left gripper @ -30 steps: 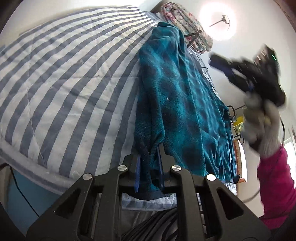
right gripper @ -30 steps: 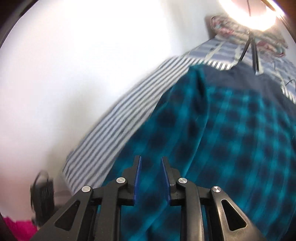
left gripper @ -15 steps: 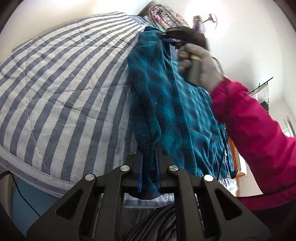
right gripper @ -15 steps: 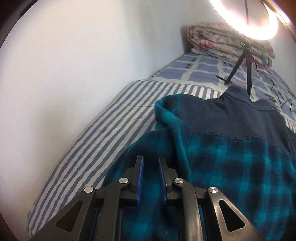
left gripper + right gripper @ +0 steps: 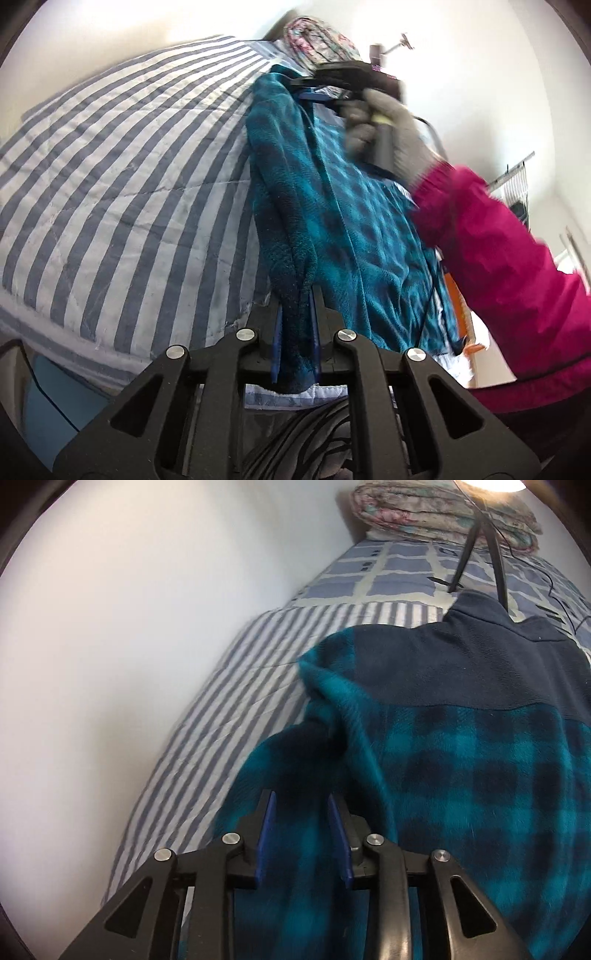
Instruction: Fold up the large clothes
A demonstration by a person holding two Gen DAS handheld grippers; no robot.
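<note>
A teal plaid fleece jacket point(image 5: 343, 221) with a navy yoke point(image 5: 461, 672) lies lengthwise on the striped quilt point(image 5: 129, 166). My left gripper point(image 5: 297, 306) pinches the jacket's near folded edge; its jaws are easing open slightly, but the pads still press on the cloth. At the far end, a gloved hand point(image 5: 391, 125) in a pink sleeve holds my right gripper point(image 5: 306, 88) by the shoulder. In the right wrist view, the right gripper point(image 5: 300, 797) hovers over a bunched sleeve fold. Its jaws are opening, with fleece below the gap and the pads point(image 5: 265, 830) not pressing it.
A folded floral quilt point(image 5: 443, 513) sits at the head of the bed on a checked sheet point(image 5: 388, 572). Tripod legs point(image 5: 480, 546) stand just beyond the collar. A white wall point(image 5: 129, 627) borders the bed. Striped fabric point(image 5: 295, 435) lies under the left gripper.
The right hand swung across to the jacket's far shoulder end, and its jaws widened in the last half second. The left gripper kept its hold on the near edge.
</note>
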